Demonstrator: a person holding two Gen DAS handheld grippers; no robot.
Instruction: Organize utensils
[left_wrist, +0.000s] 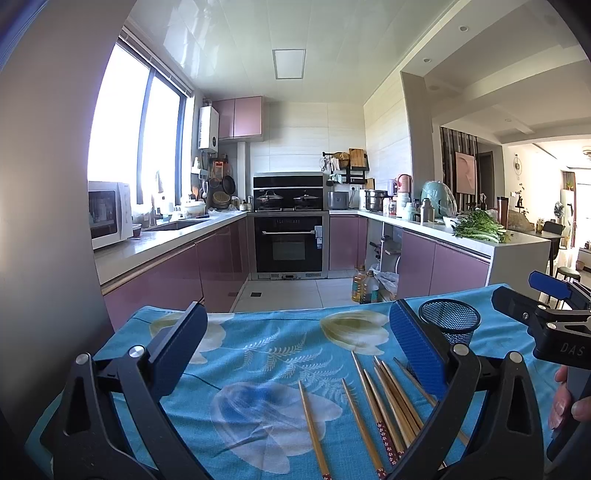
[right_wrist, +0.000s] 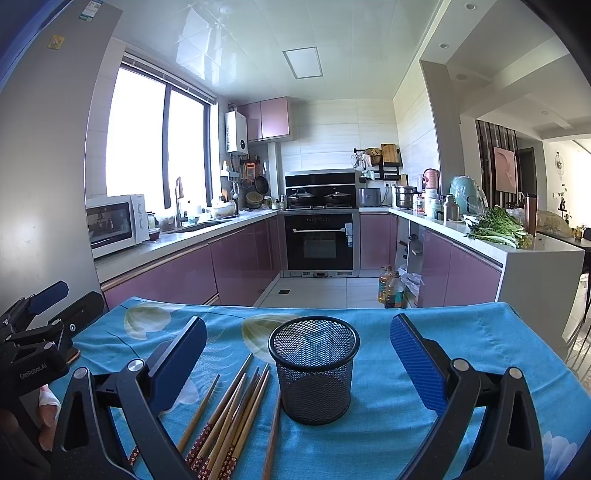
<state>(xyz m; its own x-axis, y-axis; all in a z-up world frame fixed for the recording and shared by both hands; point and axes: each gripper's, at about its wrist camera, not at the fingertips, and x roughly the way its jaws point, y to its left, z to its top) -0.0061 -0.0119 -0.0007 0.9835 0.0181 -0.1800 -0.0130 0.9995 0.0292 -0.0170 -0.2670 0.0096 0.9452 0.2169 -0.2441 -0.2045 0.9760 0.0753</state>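
- Nearest the cameras, the left gripper (left_wrist: 295, 349) and the right gripper (right_wrist: 298, 354) both hung wide apart, holding nothing.
- Wooden chopsticks (right_wrist: 236, 413) lay loose on the blue floral cloth (right_wrist: 388, 424), just left of the mesh cup (right_wrist: 314, 376).
- Beyond stood the oven (right_wrist: 319, 240).

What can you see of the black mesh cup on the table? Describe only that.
The mesh cup is a round black holder of what looks like wire mesh, with a solid rim and base band. It stands upright and empty on the blue floral tablecloth. The chopsticks lie to its left, the nearest close against its base. Neither gripper touches it.
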